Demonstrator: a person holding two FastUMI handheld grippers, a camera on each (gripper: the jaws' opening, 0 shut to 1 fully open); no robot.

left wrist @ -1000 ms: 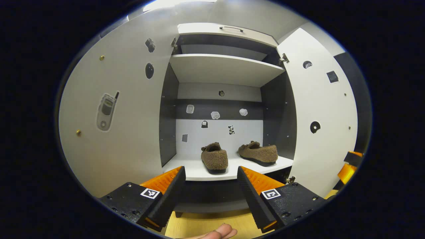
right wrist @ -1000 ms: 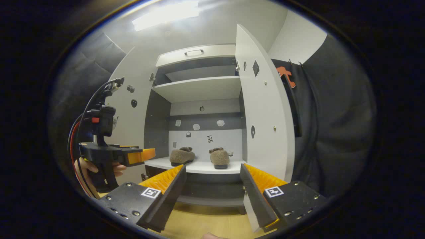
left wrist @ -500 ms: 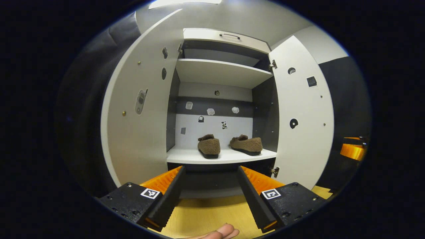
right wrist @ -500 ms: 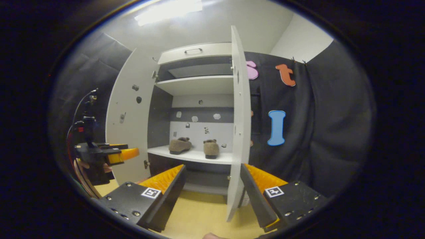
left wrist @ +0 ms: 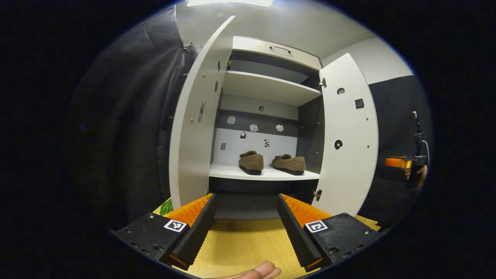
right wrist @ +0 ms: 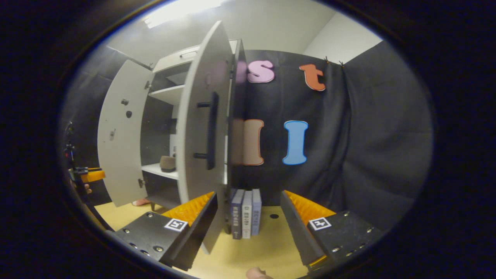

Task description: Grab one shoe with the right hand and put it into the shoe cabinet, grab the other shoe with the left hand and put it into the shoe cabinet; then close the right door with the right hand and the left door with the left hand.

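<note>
Two brown fuzzy shoes, one on the left (left wrist: 252,162) and one on the right (left wrist: 289,164), sit side by side on the lower shelf (left wrist: 232,173) of the open shoe cabinet. The left door (left wrist: 193,128) and the right door (left wrist: 350,135) both stand open. My left gripper (left wrist: 245,228) is open and empty, well back from the cabinet. My right gripper (right wrist: 248,224) is open and empty, out past the right door's outer face (right wrist: 197,128), near its black handle (right wrist: 211,135). One shoe (right wrist: 167,164) shows through the gap. The right gripper (left wrist: 399,162) also shows far right in the left gripper view.
Several books (right wrist: 245,213) stand upright on the wooden floor (right wrist: 248,252) against the black wall, right of the cabinet. An upper shelf (left wrist: 267,85) and a drawer with a handle (left wrist: 279,48) top the cabinet. The other hand-held gripper (right wrist: 87,175) is far left in the right gripper view.
Both grippers have backed away from the cabinet. The right one has swung around to the outer side of the right door; the left one has shifted left, so the left door appears edge-on.
</note>
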